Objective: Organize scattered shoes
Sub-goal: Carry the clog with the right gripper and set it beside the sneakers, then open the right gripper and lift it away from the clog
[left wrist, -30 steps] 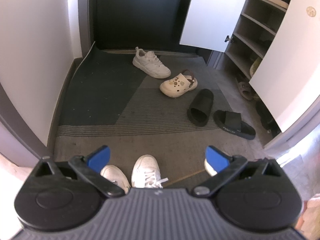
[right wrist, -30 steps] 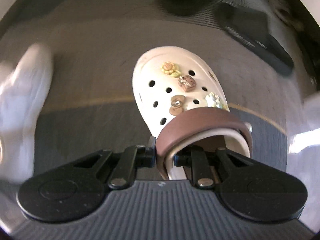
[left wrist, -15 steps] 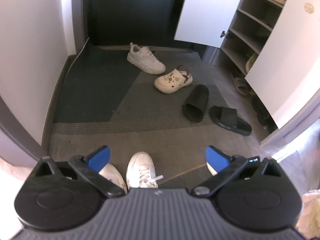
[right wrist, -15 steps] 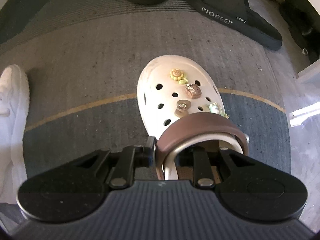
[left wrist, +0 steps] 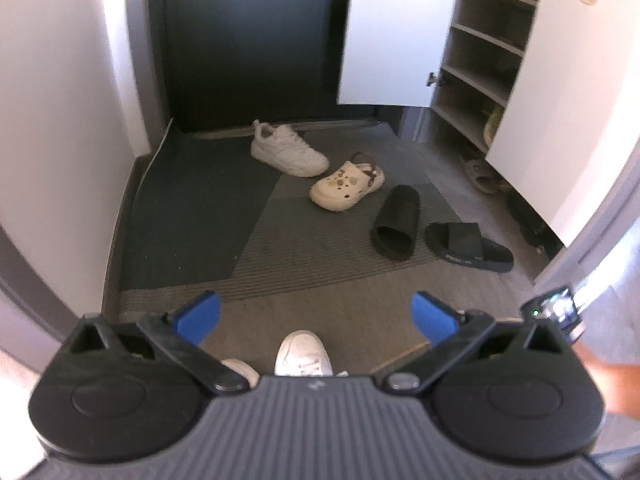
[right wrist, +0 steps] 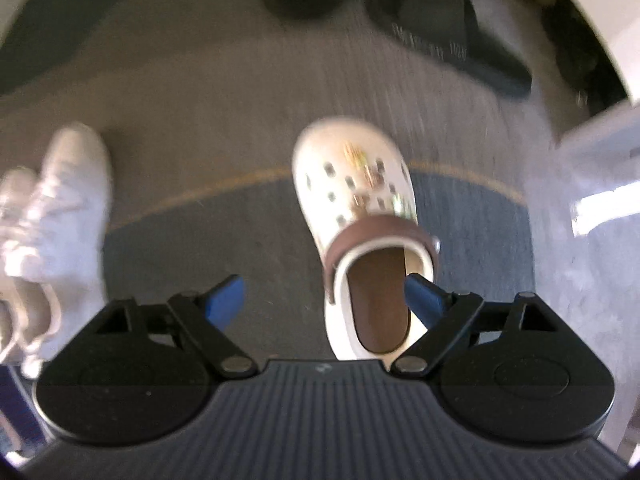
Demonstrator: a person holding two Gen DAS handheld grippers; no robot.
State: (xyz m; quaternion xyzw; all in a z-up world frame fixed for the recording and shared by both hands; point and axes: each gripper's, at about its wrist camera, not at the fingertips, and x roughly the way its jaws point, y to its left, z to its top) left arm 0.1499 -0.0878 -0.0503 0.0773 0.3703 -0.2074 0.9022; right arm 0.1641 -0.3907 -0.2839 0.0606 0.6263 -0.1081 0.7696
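Note:
In the right wrist view a cream clog with a brown strap lies on the mat below my right gripper. Its jaws are opening and stand wide apart above the clog's heel, with no pad pressing on it. White sneakers lie to the left. In the left wrist view my left gripper is open and holds nothing. Ahead of it on the mat lie a second cream clog, a white sneaker and two black slides. A white sneaker toe shows just below the fingers.
An open shoe cabinet with white doors stands at the right, shoes on its shelves and on the floor by it. A dark door closes the far end, and a white wall runs along the left. A person's arm shows at the right edge.
My right gripper has let go of the cream clog, its jaws have swung wide, and it has risen above the shoe. The left gripper has tilted slightly and stays open.

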